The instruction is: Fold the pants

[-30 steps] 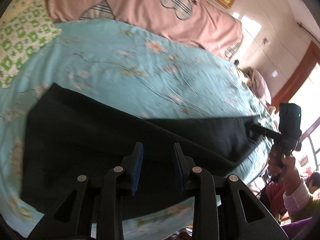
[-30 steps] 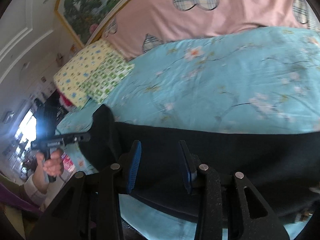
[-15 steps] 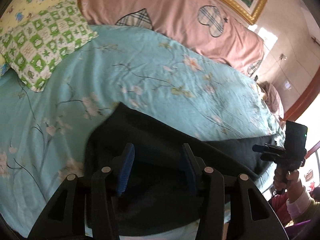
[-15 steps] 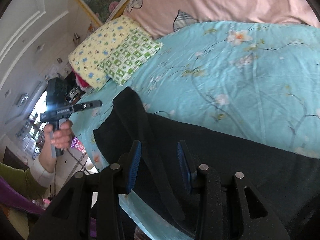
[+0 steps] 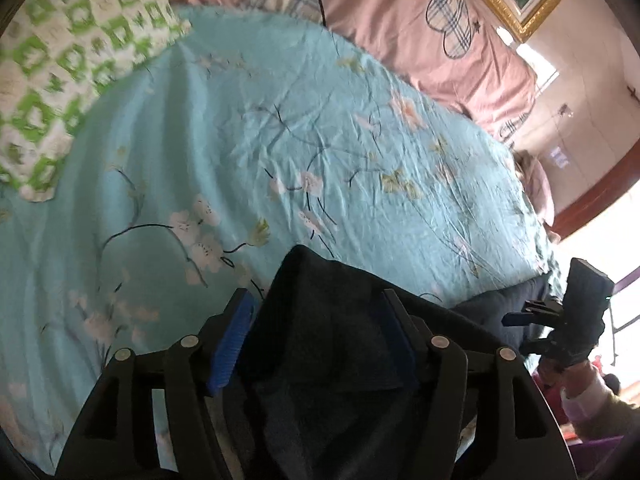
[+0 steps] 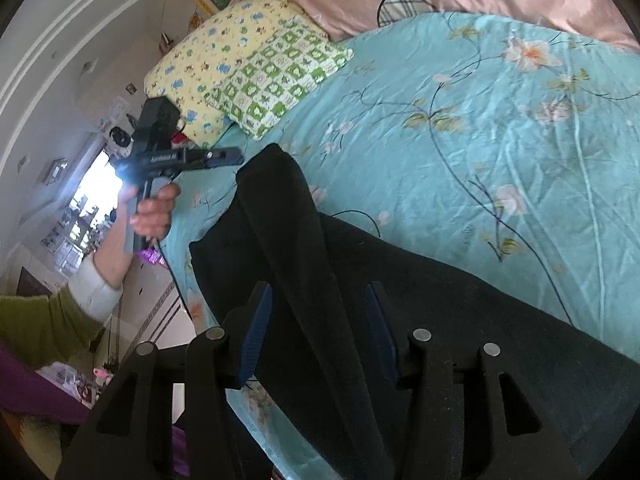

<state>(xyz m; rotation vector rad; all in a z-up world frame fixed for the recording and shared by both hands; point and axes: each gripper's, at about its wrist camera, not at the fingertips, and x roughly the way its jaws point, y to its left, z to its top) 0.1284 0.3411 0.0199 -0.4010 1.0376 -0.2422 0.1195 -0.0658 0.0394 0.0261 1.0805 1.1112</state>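
Black pants (image 5: 328, 340) lie flat along the near side of a teal flowered bed sheet (image 5: 280, 120). In the left wrist view my left gripper (image 5: 314, 294) hovers over their raised end corner; its jaws are opening and the pads stand clear of the cloth. The right wrist view shows that gripper (image 6: 236, 156) side-on, just left of the corner, held by a hand (image 6: 154, 208). My right gripper (image 6: 317, 286) stands open over a folded ridge of the pants (image 6: 440, 320), which runs between its blue pads. Its tip (image 5: 508, 318) also shows at the right.
A green checked pillow (image 5: 60, 60) and a yellow pillow (image 6: 208, 52) lie at the head of the bed. A pink quilt (image 5: 400, 8) with plaid hearts runs along the far side. The bed's edge drops off left of the pants (image 6: 176, 240).
Both grippers have travelled along the pants toward the pillow end. The left jaws have spread much wider, the right jaws a little. The pants' end corner now sits between the left fingers.
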